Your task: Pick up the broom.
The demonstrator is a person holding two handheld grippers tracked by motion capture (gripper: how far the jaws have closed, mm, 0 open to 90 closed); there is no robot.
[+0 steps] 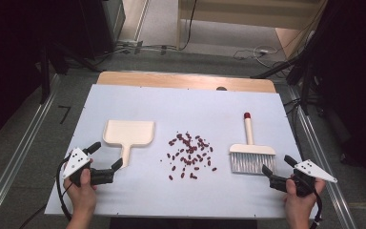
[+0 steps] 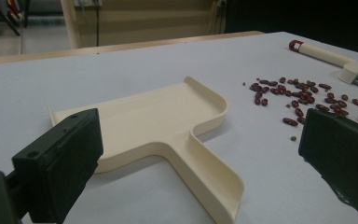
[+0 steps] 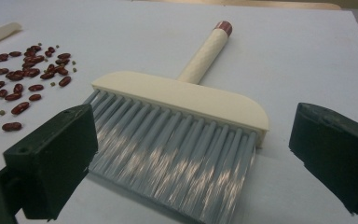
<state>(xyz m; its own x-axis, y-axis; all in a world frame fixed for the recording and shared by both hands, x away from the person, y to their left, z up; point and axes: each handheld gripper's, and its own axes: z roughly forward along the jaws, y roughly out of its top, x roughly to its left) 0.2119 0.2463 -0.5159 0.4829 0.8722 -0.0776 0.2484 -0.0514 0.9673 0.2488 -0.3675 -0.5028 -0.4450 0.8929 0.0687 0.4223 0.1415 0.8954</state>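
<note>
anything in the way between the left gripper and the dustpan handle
Nothing visible. The open left gripper sits right at the handle end of the cream plastic dustpan, bare white table between them; the red beans lie off to the side.

Cream dustpan (image 1: pixel 128 132) and brush (image 1: pixel 252 151), flat

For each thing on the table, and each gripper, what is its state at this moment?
dustpan: flat on the table, empty, handle toward the person, not held.
brush: lying flat, bristles toward the person, not held.
beans: scattered loose between dustpan and brush.
left gripper: open, holds nothing, fingers near the dustpan handle.
right gripper: open, holds nothing, just before the bristles.
</note>
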